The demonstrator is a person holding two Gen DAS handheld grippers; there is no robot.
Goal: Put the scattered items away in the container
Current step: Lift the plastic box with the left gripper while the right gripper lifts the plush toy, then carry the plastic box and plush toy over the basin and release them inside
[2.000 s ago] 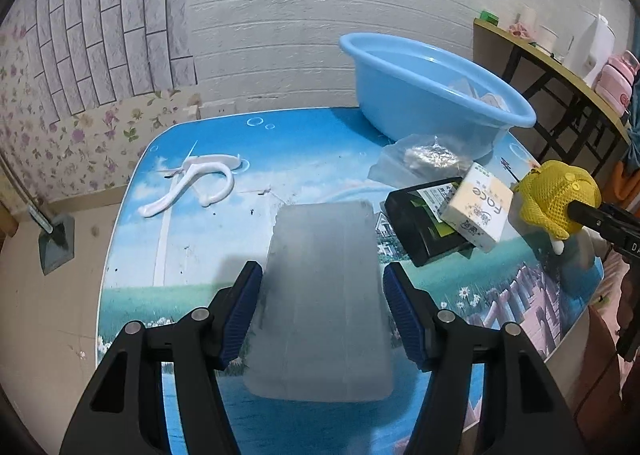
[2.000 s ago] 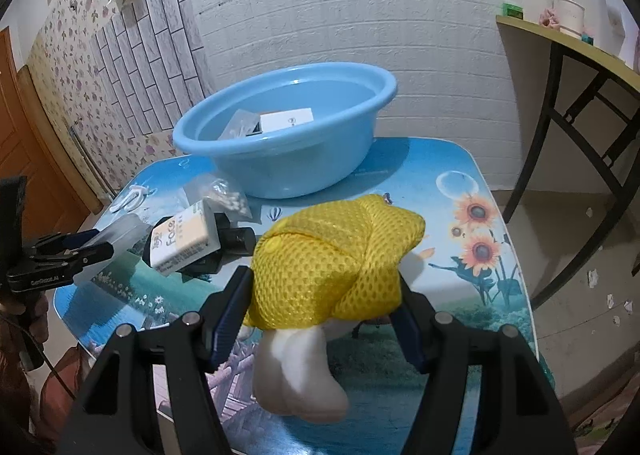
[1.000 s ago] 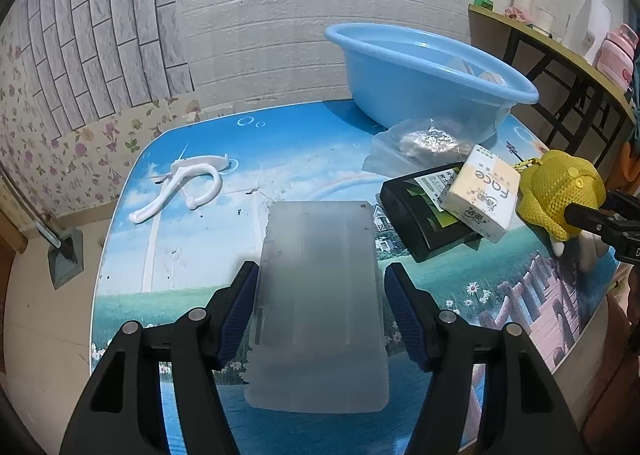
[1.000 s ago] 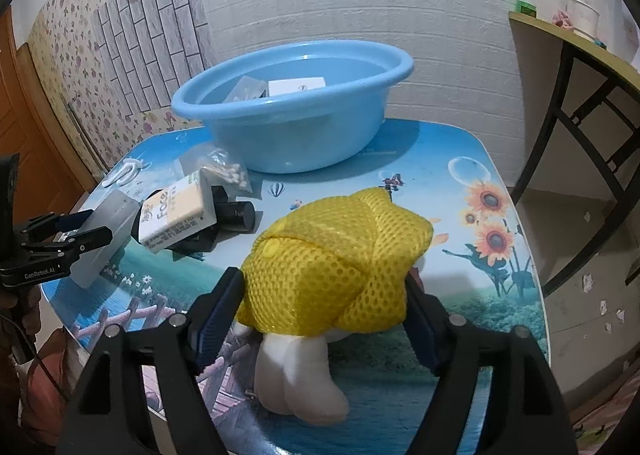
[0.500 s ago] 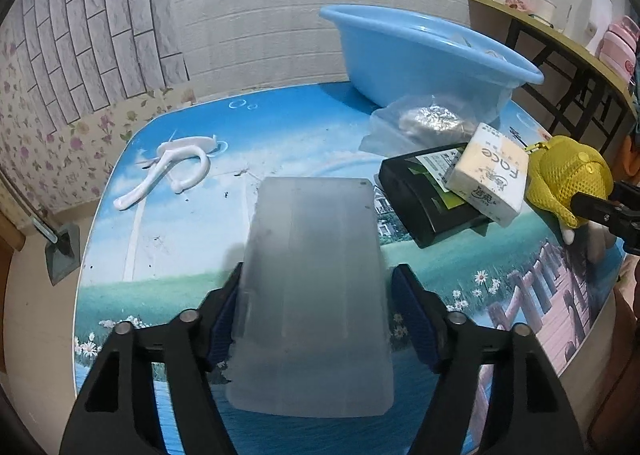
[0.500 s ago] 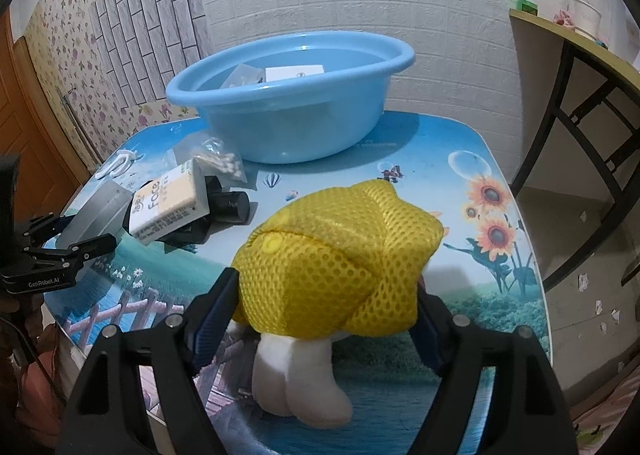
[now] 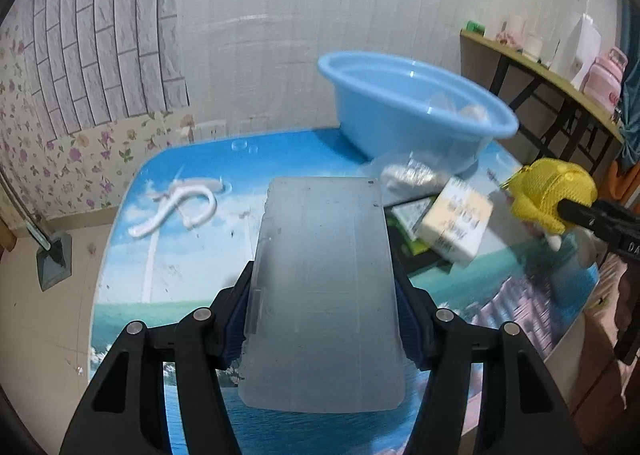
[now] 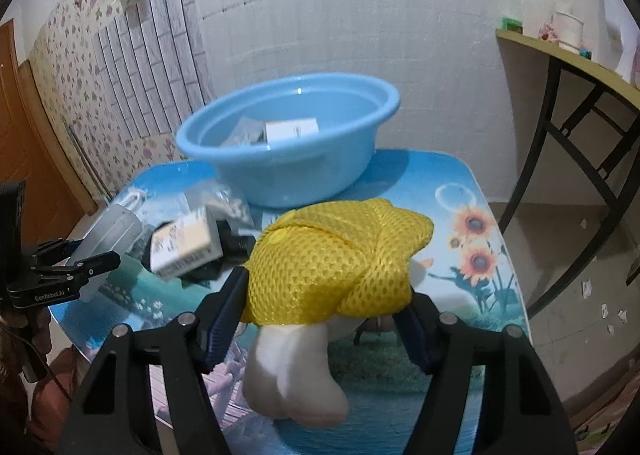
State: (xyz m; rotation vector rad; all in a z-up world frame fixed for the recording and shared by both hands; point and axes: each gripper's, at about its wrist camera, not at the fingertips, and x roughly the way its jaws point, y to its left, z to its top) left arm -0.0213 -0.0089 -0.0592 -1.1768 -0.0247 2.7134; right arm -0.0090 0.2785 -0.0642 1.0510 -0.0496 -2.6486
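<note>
My left gripper [image 7: 322, 311] is shut on a frosted plastic case [image 7: 324, 287] and holds it above the table. My right gripper [image 8: 320, 311] is shut on a white plush toy in a yellow mesh top [image 8: 336, 255], lifted off the table; the toy also shows in the left wrist view [image 7: 550, 191]. The blue basin [image 8: 292, 147] stands at the back of the table with a white box [image 8: 292, 131] and a clear bag inside. A cream box [image 7: 456, 221] lies on a black pouch [image 7: 412, 223] beside a clear bag of small bits [image 7: 408, 175].
A white plastic hanger hook [image 7: 180, 207] lies at the table's [image 7: 168, 287] left back. A dark-framed side table [image 8: 580, 95] with bottles stands to the right. A brick-pattern wall is close behind the basin.
Both grippers have risen and tilted up with their loads. The plastic case has come off the table, and the plush toy is held higher, nearer the basin.
</note>
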